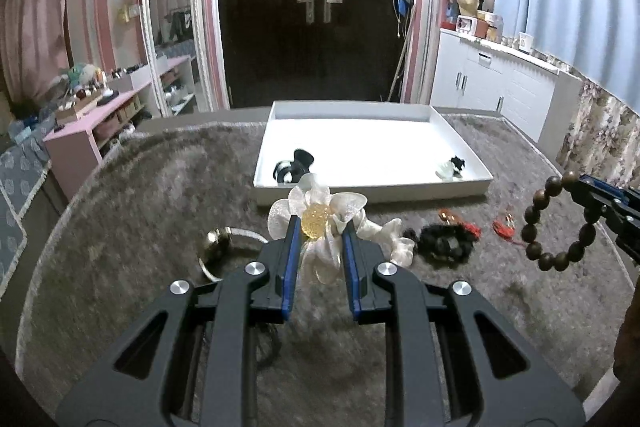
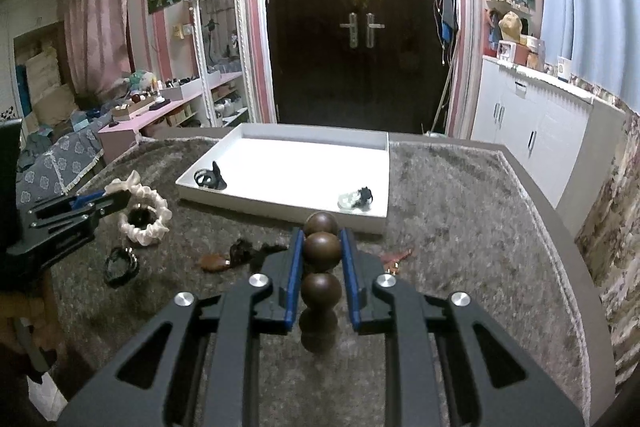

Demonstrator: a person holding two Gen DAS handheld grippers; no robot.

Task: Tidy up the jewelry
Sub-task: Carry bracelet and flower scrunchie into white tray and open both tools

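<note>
My left gripper (image 1: 320,225) is shut on a white ribbon flower hair tie (image 1: 320,203) with an amber bead, held above the grey rug. It also shows in the right wrist view (image 2: 144,211). My right gripper (image 2: 322,241) is shut on a brown wooden bead bracelet (image 2: 322,247), which hangs at the right in the left wrist view (image 1: 560,227). A white tray (image 1: 372,187) lies ahead with a black hair clip (image 1: 294,167) and a black-and-clear piece (image 1: 452,167) inside.
On the rug lie a gold bangle (image 1: 218,245), a black scrunchie (image 1: 444,245), red charms (image 1: 504,227), a black band (image 2: 120,265) and a brown pendant (image 2: 214,261). A pink shelf (image 1: 100,115) stands left, a white cabinet (image 1: 500,83) right, a dark door behind.
</note>
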